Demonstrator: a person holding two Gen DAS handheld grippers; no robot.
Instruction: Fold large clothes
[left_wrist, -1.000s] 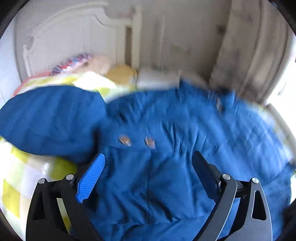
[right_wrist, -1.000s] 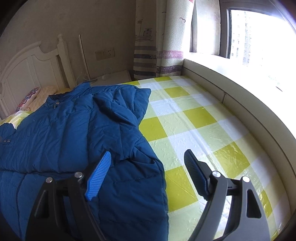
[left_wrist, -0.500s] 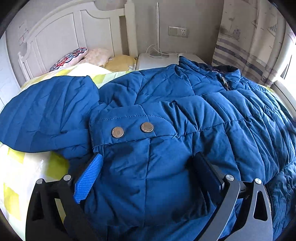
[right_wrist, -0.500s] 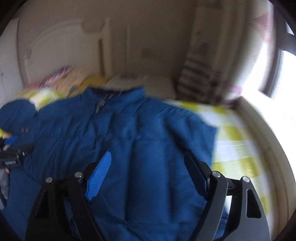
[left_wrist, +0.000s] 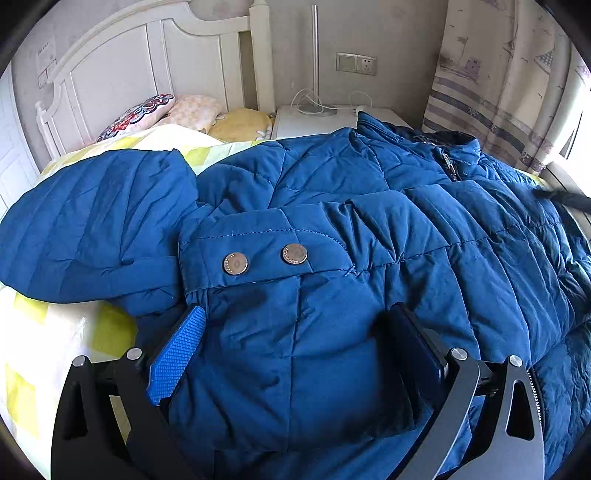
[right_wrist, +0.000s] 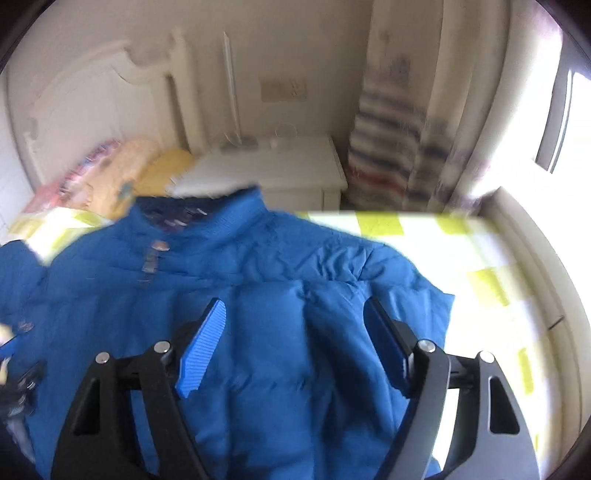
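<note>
A large blue puffer jacket (left_wrist: 369, 236) lies spread on the bed, collar toward the headboard. Its left sleeve is folded across the body, the cuff with two metal snaps (left_wrist: 266, 258) on top. My left gripper (left_wrist: 295, 325) is open, its jaws on either side of the cuff end of that sleeve. In the blurred right wrist view the jacket (right_wrist: 280, 280) fills the middle, and my right gripper (right_wrist: 295, 317) is open just above its right sleeve and shoulder. The jacket's hem is out of view.
The bed has a yellow-and-white checked sheet (right_wrist: 491, 280). Pillows (left_wrist: 192, 110) lie by the white headboard (left_wrist: 147, 55). A white nightstand (left_wrist: 332, 114) with a lamp pole stands behind the collar. Striped curtains (left_wrist: 491, 92) and a window ledge (right_wrist: 535, 258) are at the right.
My right gripper has swung left from the bare sheet to over the jacket's right side. My left gripper has settled lower around the folded sleeve's cuff end and barely moves now.
</note>
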